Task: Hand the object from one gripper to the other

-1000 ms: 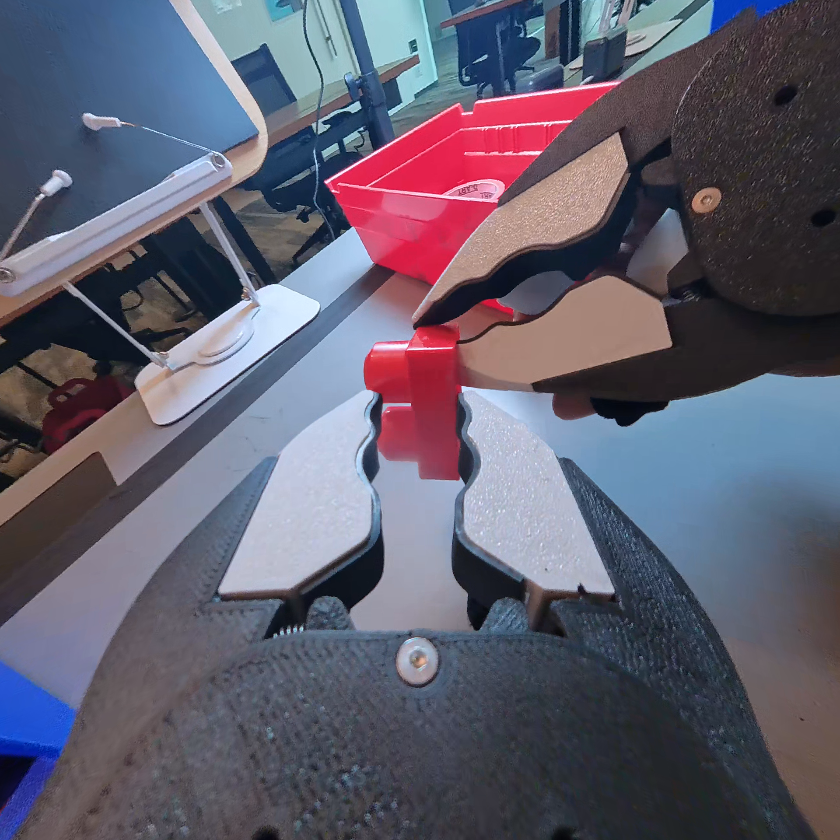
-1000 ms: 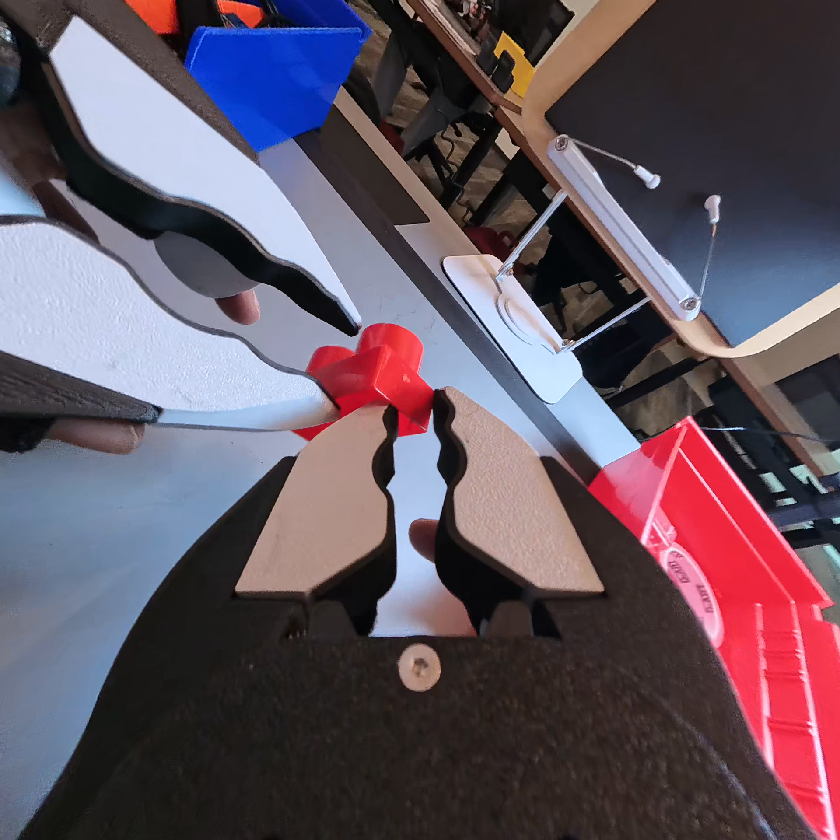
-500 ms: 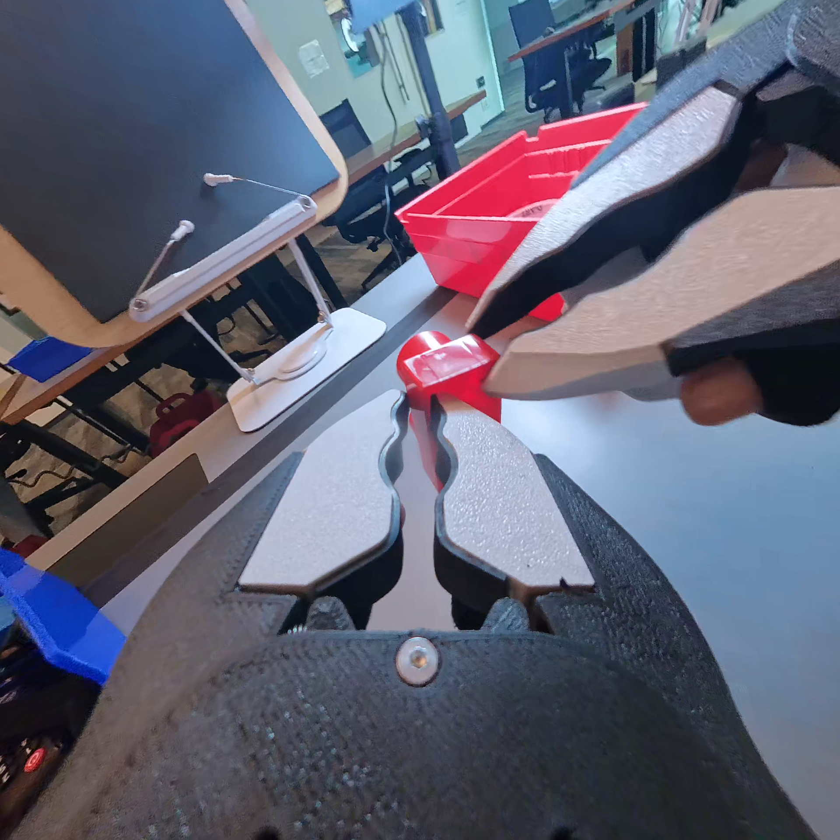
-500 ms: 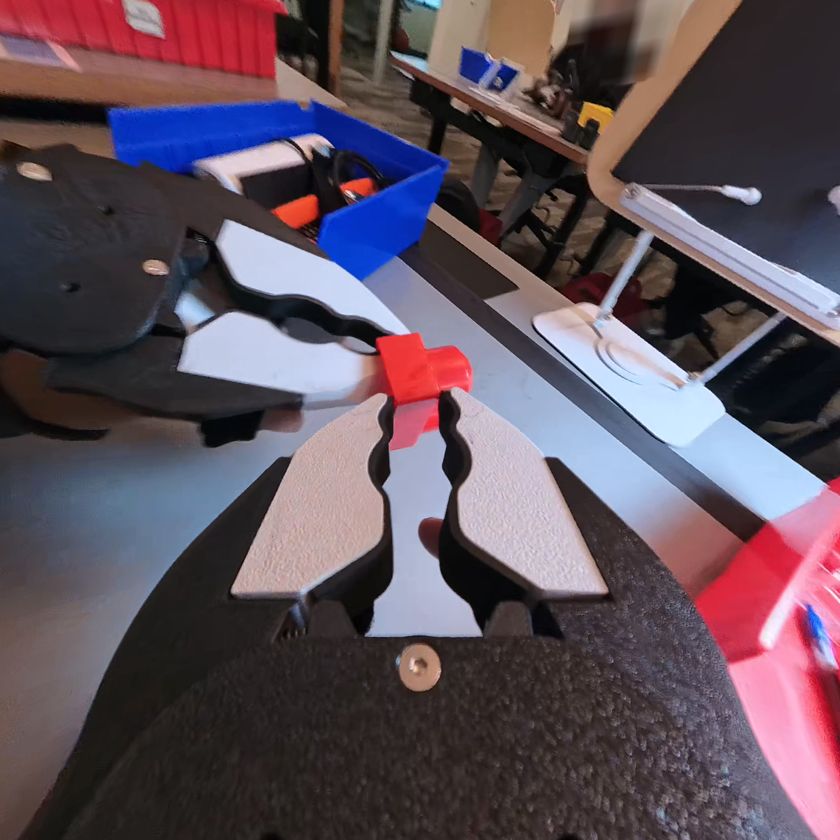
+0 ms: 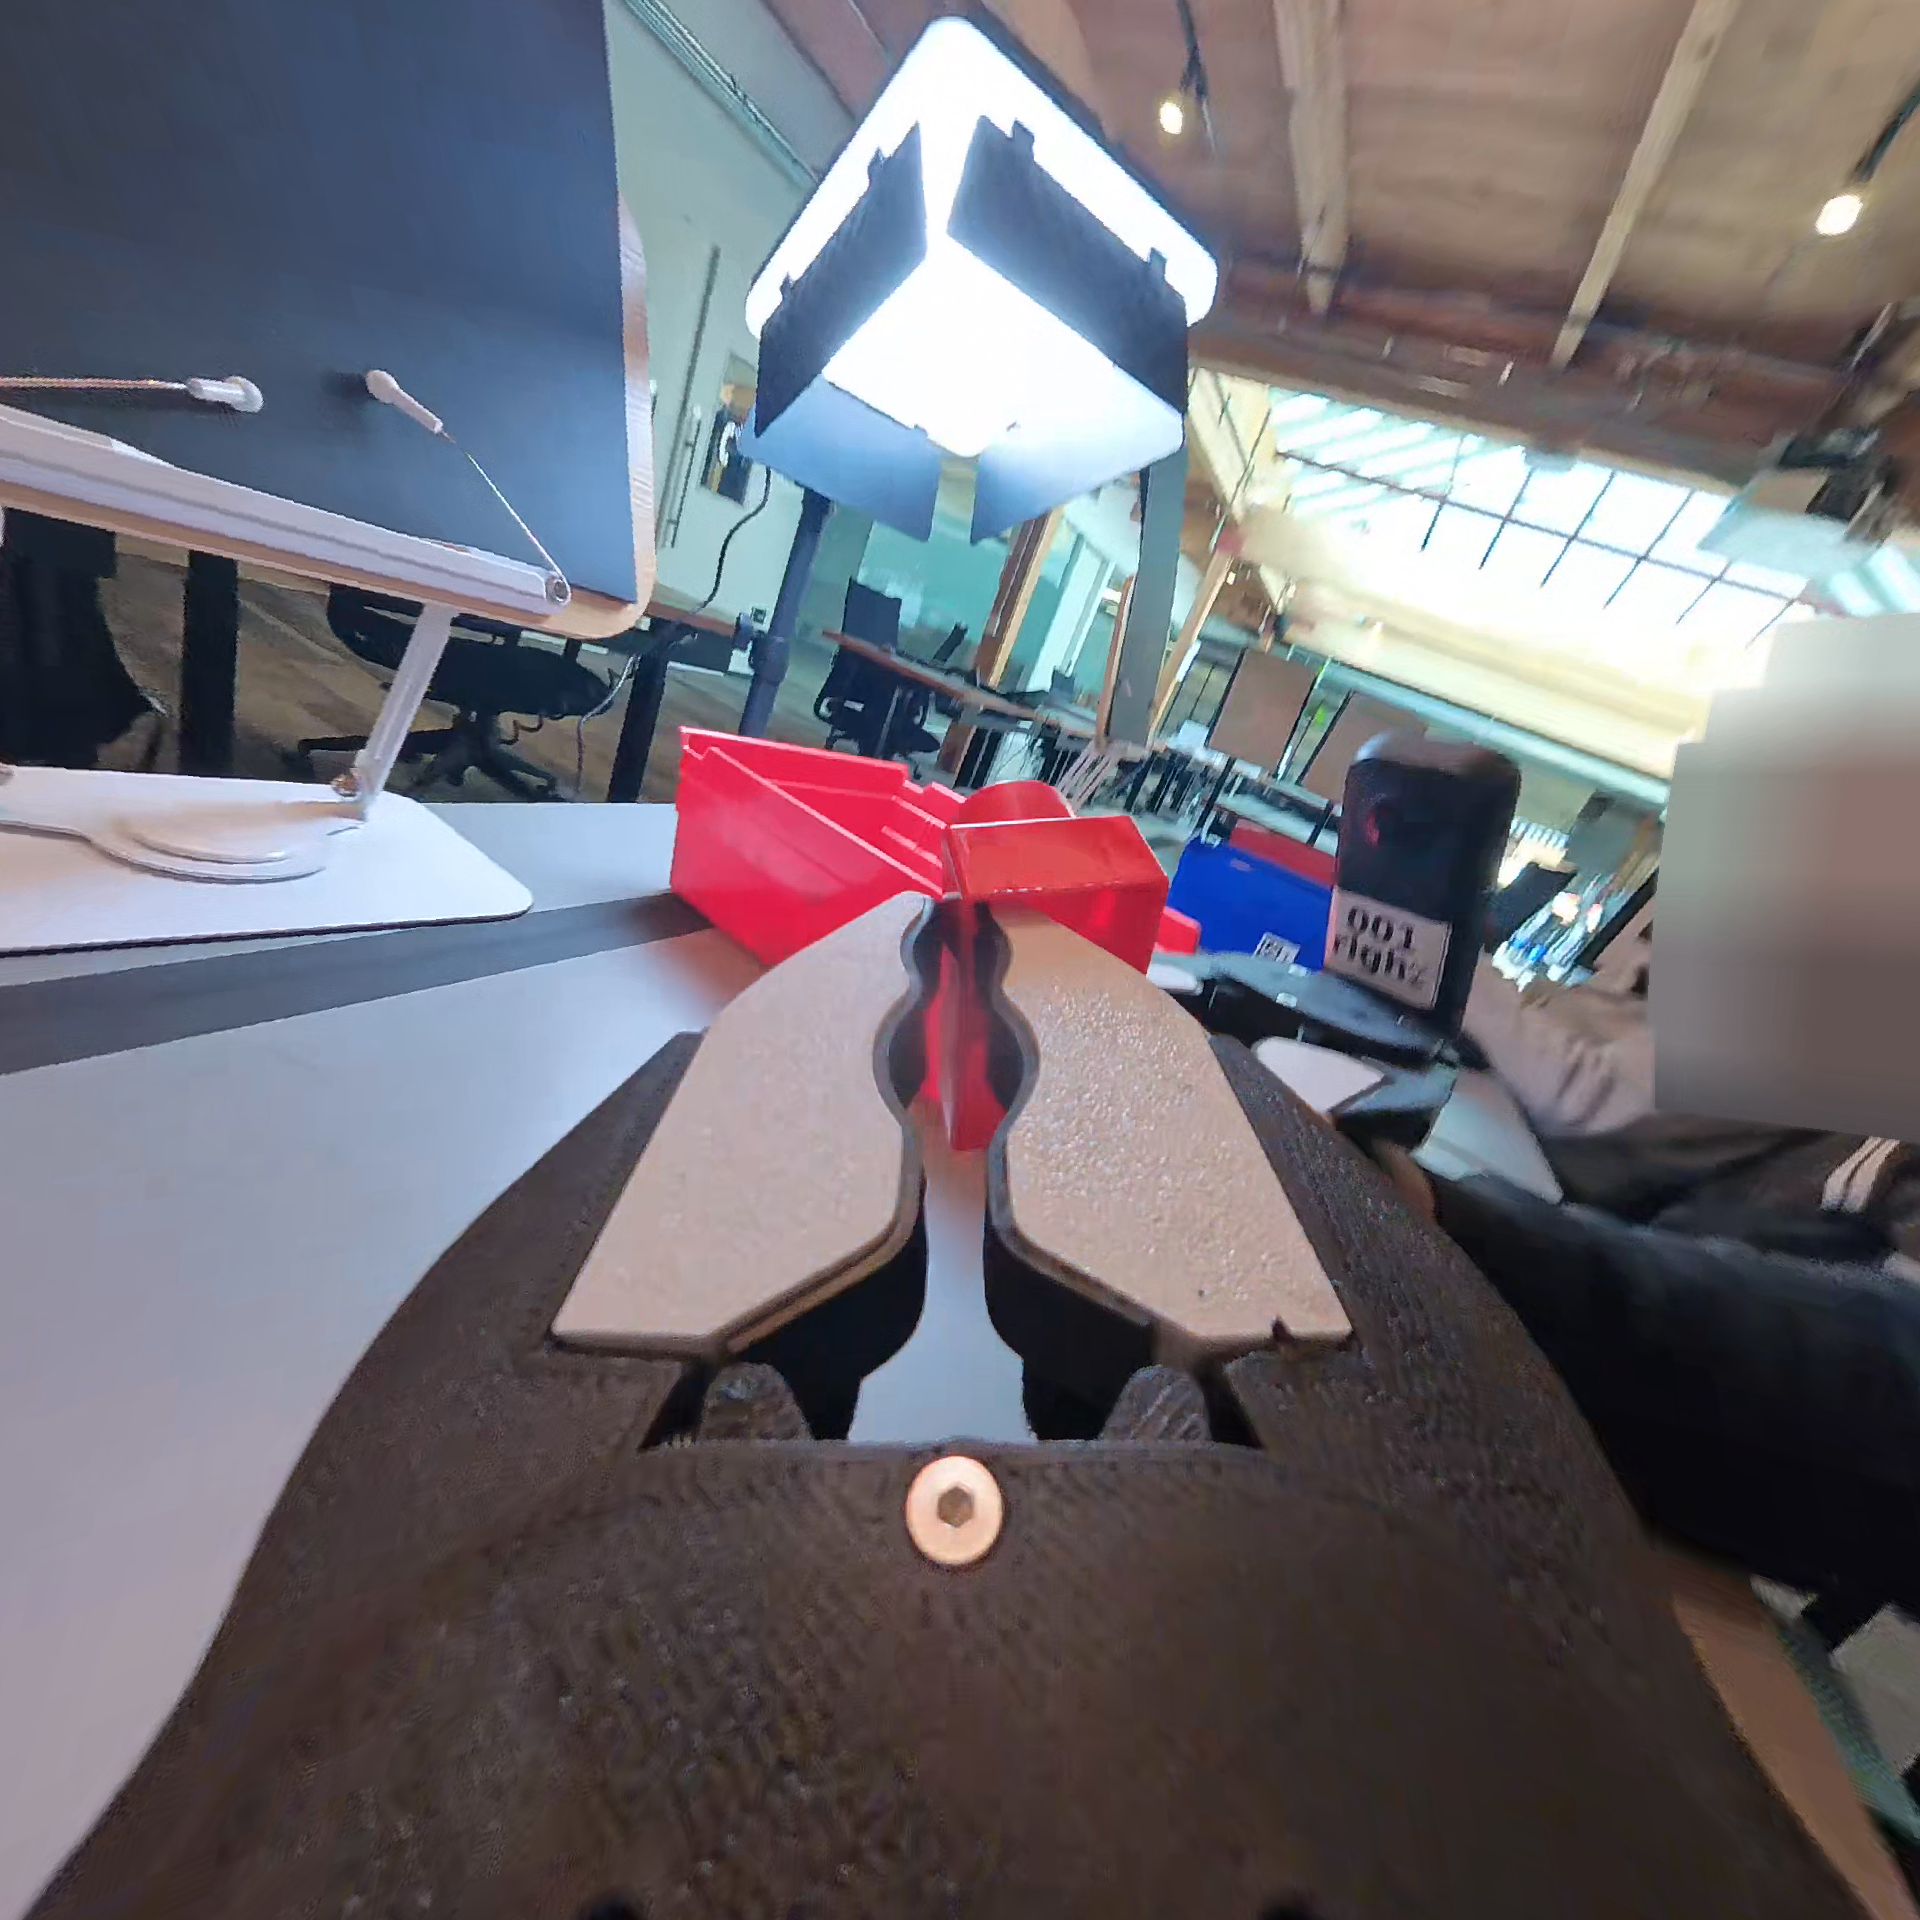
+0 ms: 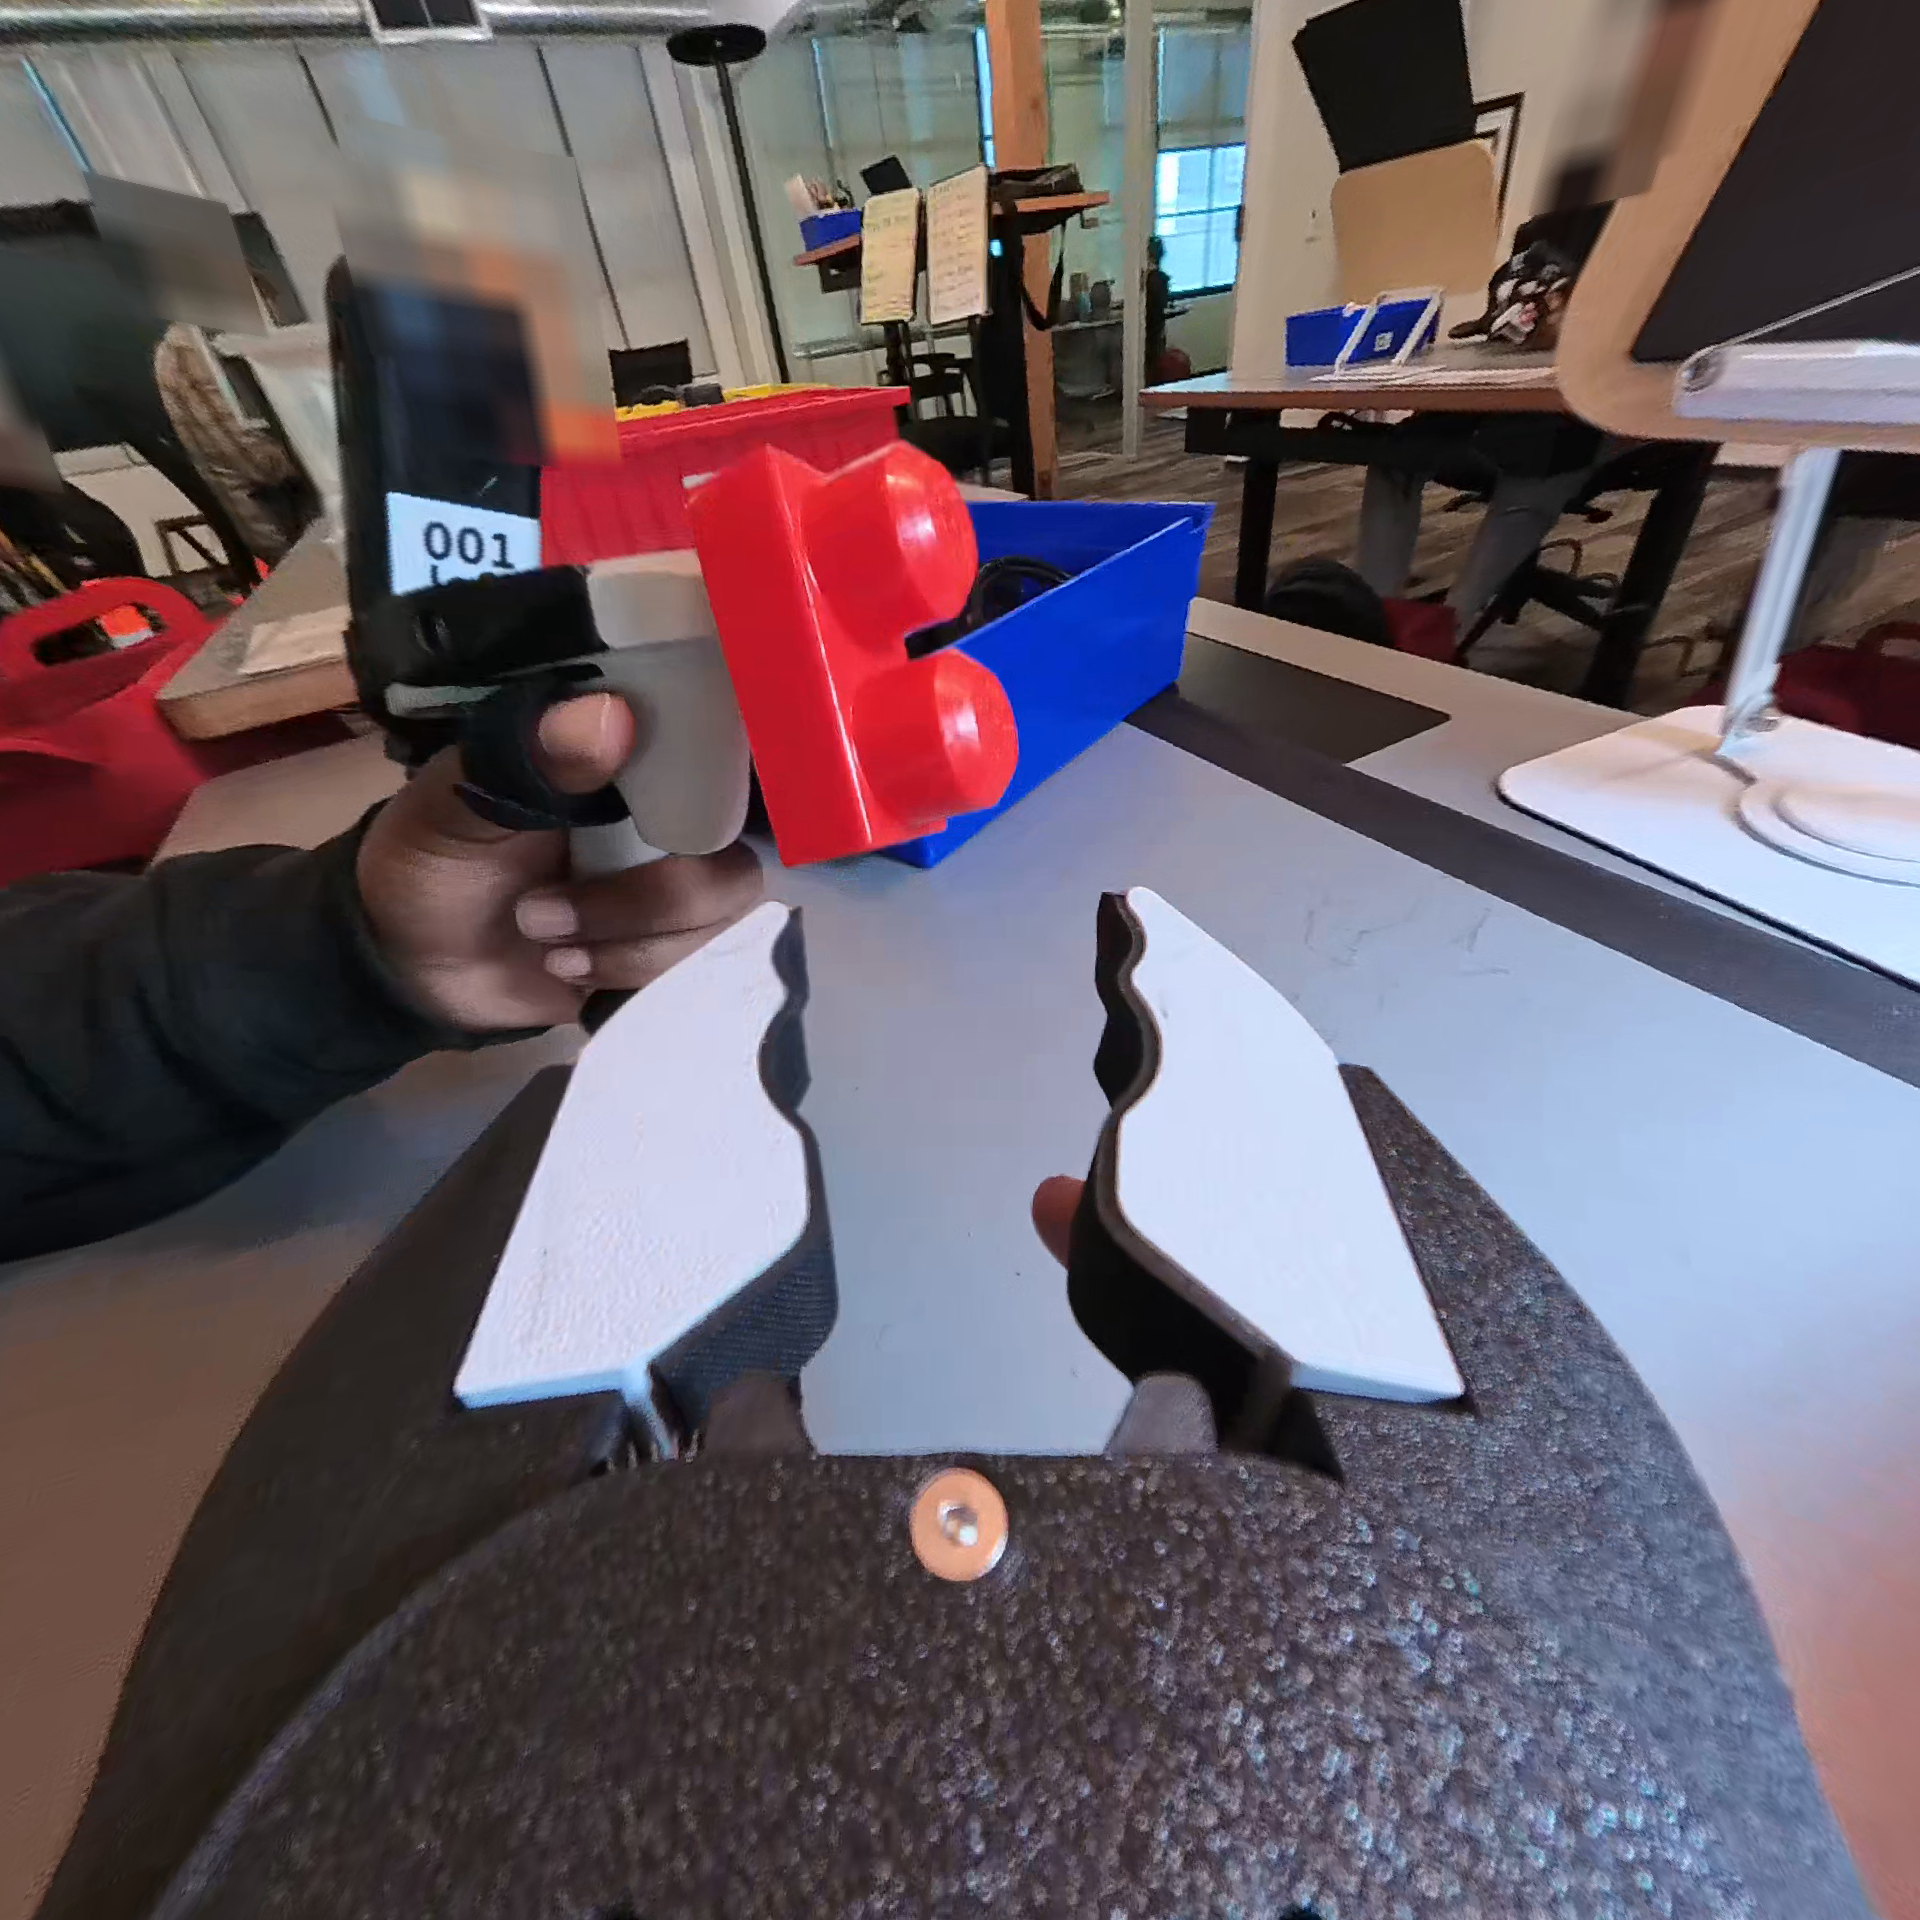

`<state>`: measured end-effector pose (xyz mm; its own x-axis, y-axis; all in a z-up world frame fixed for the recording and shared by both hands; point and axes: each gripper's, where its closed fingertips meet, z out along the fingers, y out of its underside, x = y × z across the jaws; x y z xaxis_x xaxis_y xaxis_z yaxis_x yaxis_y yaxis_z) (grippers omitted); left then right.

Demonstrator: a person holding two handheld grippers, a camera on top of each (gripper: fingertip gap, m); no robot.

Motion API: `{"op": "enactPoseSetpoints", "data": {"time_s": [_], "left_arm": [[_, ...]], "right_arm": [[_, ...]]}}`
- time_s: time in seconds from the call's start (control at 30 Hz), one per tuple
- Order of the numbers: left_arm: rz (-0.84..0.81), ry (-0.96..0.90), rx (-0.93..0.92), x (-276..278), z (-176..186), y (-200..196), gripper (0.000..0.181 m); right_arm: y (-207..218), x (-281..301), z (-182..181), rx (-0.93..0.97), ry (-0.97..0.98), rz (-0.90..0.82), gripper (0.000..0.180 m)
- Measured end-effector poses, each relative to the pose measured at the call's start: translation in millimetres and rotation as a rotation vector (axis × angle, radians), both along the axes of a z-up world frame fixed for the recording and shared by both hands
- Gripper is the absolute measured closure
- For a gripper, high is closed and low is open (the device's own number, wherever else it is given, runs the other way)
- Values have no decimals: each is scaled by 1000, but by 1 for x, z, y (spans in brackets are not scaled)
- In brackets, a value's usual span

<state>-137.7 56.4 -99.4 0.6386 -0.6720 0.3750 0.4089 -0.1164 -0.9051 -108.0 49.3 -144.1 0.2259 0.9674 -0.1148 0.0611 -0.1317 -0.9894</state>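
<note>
A red two-stud toy brick [image 5: 1049, 873] is clamped between the tips of my left gripper [image 5: 961, 914], which is shut on it and holds it above the grey table. In the right wrist view the same brick [image 6: 852, 665] shows studs toward the camera, held by the left gripper's grey fingers [image 6: 665, 717] in a person's hand. My right gripper [image 6: 951, 904] is open and empty, a short way back from the brick and below it. Its black body [image 5: 1423, 862] shows at the right of the left wrist view.
A red bin [image 5: 790, 842] stands on the table behind the brick. A blue bin [image 6: 1081, 623] with items stands at the far edge of the grey table [image 6: 1351, 1039]. A white lamp base [image 6: 1714, 800] sits at the right. A bright light panel [image 5: 987, 312] hangs overhead. Tip to tip, the grippers are about 6 centimetres apart.
The right gripper, shut on the brick before, has opened and drawn back. The left gripper closed on the brick and now holds it alone, tilted upward.
</note>
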Motion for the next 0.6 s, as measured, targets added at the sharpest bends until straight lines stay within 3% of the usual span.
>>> {"op": "enactPoseSetpoints", "data": {"time_s": [0.17, 0.33, 0.47, 0.6], "left_arm": [[101, -163, -88, -5, -5, 6, 175], [138, -247, -129, -2, -10, 5, 175], [105, -320, -173, 3, -15, 6, 175], [-4, -427, -262, 8, -20, 7, 174]], "right_arm": [[-7, -8, 0, 96, -9, -113, 146], [-7, -9, 4, 13, 61, -169, 151], [-2, -2, 10, -3, 110, -202, 151], [5, 5, 15, 180, 72, -260, 157]]}}
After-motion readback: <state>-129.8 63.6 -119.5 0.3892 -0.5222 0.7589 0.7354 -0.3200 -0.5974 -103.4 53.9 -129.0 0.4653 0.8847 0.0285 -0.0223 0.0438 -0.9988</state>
